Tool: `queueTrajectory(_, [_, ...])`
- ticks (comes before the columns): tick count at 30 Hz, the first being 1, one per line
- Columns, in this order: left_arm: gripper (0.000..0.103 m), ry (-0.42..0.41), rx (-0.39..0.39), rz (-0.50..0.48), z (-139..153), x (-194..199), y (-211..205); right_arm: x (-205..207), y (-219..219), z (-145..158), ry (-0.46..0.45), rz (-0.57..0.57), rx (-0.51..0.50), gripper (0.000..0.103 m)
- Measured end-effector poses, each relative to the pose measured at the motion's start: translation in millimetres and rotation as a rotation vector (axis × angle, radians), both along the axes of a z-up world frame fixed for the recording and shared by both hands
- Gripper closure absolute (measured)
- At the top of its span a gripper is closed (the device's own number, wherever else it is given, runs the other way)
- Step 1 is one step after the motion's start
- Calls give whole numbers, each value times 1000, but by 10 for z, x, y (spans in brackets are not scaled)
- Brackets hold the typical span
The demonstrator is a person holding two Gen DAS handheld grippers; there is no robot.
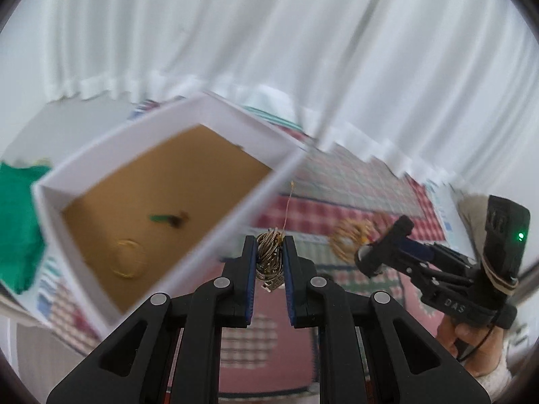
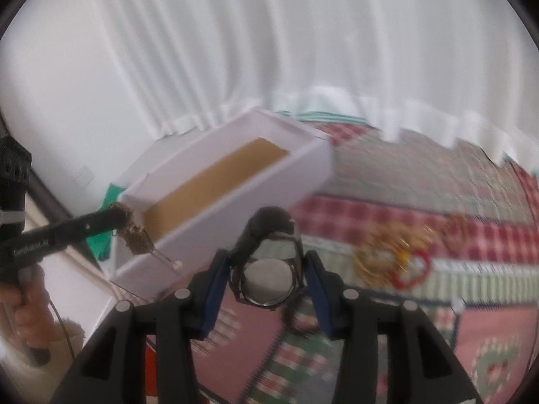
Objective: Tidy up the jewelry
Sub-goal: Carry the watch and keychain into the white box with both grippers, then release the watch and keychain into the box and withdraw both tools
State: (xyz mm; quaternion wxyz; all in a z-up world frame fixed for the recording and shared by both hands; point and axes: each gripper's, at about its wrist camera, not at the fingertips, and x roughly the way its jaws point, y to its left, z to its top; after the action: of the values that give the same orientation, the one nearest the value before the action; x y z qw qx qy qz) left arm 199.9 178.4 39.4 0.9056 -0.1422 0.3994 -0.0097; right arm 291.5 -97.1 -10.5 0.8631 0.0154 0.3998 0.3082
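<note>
My left gripper (image 1: 268,245) is shut on a bunched gold and silver chain (image 1: 269,259), and a thin strand sticks up from the bunch. It hangs just right of the white box (image 1: 101,144) with a brown floor. In the box lie a gold bangle (image 1: 128,257) and a small green and brown piece (image 1: 170,219). My right gripper (image 2: 266,259) is shut on a wristwatch (image 2: 266,281) with a black strap, above the patterned cloth. The right wrist view shows the left gripper (image 2: 124,219) with its chain (image 2: 136,239) at the near corner of the box (image 2: 235,208).
A pile of gold jewelry (image 2: 384,256) and a red and white ring-shaped piece (image 2: 412,269) lie on the checked cloth (image 2: 471,303) to the right. A green cloth (image 1: 17,222) sits left of the box. White curtains hang behind. A person's hands hold both grippers.
</note>
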Motion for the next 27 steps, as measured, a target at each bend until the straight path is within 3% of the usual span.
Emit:
queueTrajectory(6, [90,-17,24,143,86,77,730,115,890,277,-68,144,-9,57])
queueTrajectory(11, [90,13,23,218,-110,330,1222,397,1604,306,-99,229,-64,57])
queueTrajectory(17, [90,102,20,237,-549,659,1440,852,2205,-41,-46,277,-157,57])
queueTrajectory(24, [90,210,12,253,-1087,943,1526,1178,2472,-537,-6,284,-265,57])
queueTrajectory(27, [86,244,52,273,-1267,1009,1536,1257,2522,-691,8,280,-281,54])
